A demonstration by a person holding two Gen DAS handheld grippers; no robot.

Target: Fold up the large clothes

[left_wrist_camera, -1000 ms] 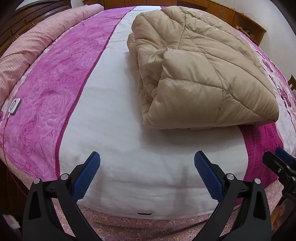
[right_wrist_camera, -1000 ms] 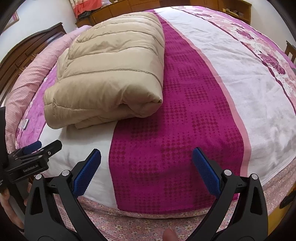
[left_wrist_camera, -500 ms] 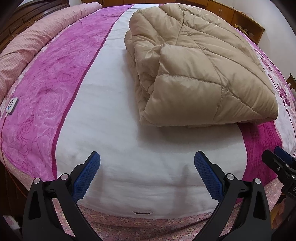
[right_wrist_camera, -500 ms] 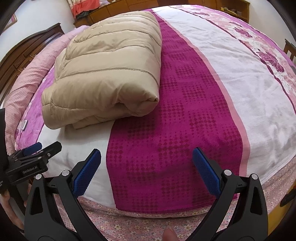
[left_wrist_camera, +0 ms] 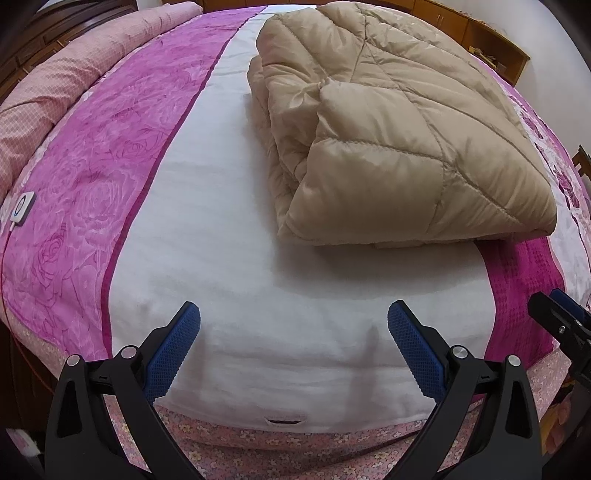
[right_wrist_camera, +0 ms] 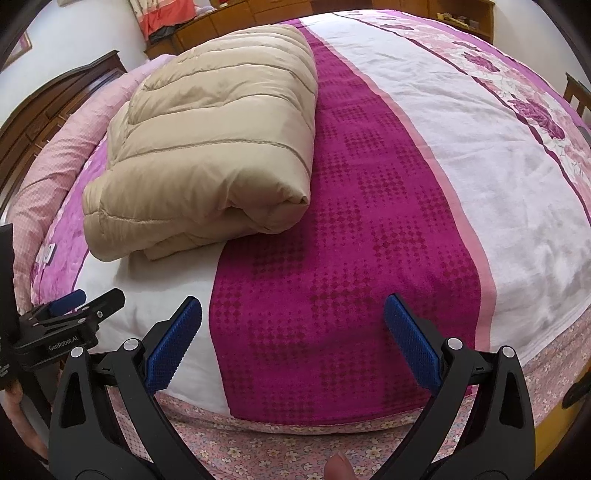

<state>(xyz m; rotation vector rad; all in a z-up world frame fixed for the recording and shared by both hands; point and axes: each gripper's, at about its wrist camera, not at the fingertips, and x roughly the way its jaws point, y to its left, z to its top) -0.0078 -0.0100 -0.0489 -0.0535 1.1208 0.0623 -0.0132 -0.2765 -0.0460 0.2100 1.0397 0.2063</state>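
A beige quilted puffer garment lies folded into a thick bundle on the bed; it also shows in the right wrist view. My left gripper is open and empty, over the white stripe of the bedspread short of the bundle. My right gripper is open and empty, over the magenta stripe to the right of the bundle. Each gripper shows at the edge of the other's view: the right gripper and the left gripper. Neither touches the garment.
The bed has a pink, white and magenta bedspread and a floral skirt at the front edge. A pink pillow roll lies at the left. A small white controller sits near the left edge. Wooden furniture stands behind.
Both grippers have drifted slightly, so the bundle sits a little nearer and more to the left in both views. Both grippers stay open. The garment has not moved.
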